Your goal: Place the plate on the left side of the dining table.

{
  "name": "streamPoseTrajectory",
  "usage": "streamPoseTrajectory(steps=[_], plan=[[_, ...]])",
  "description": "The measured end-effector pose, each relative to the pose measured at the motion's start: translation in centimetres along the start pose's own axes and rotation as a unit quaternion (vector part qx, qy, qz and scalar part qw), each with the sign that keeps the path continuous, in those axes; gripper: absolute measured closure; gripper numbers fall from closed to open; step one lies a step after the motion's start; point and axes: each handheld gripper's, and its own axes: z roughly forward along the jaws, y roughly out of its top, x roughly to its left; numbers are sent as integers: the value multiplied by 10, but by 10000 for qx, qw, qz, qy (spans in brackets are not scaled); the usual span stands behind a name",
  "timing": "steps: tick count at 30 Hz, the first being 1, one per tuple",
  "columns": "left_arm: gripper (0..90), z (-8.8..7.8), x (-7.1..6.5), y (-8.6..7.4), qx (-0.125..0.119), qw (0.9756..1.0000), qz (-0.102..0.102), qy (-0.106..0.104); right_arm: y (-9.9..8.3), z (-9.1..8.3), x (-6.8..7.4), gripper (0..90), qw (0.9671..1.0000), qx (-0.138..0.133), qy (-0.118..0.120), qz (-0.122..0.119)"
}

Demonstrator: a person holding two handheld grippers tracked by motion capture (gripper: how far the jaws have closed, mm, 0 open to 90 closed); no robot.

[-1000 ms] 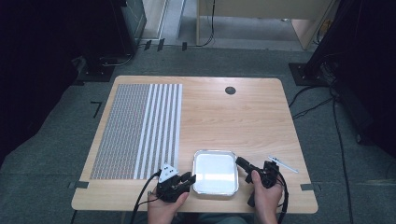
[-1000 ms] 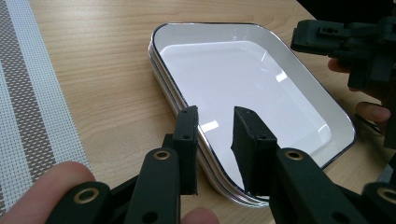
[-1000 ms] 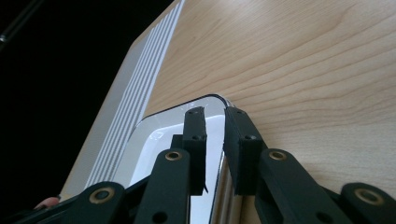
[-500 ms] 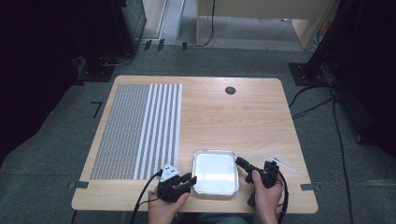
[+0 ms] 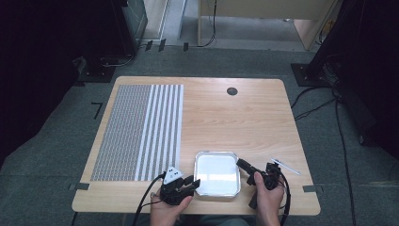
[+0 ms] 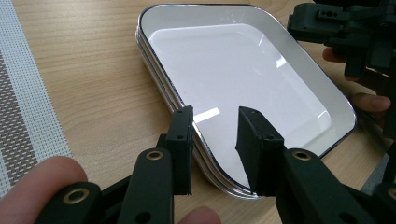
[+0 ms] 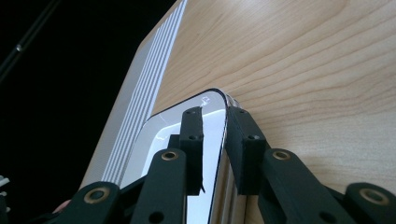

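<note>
The white square tray with the shiny metal rim (image 5: 217, 172) sits near the front edge of the light wooden table (image 5: 244, 117), between the two hands. The left gripper (image 6: 214, 140) has its jaws on either side of the tray's rim and they have just been opening, with a gap showing, while the right gripper (image 7: 214, 128) has its jaws narrow around the other rim. I think the tray is being let go, so next both grippers should pull straight back without bumping it.
</note>
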Motion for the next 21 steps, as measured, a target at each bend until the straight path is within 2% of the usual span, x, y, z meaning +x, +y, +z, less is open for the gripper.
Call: streamPoseTrajectory(steps=[8,15,19,21], plan=[[649,2,1,2,51,9999,-112,-59,-1,-2,-1,792,9998,-10,54,193],[635,3,1,3,69,9999,-135,-47,-4,-6,4,828,9999,-21,-91,54],[633,4,1,3,71,9999,-137,-42,-7,-5,11,822,9988,17,-364,-314],[633,4,1,3,72,9999,-137,-38,-10,-3,15,817,9970,37,-527,-562]])
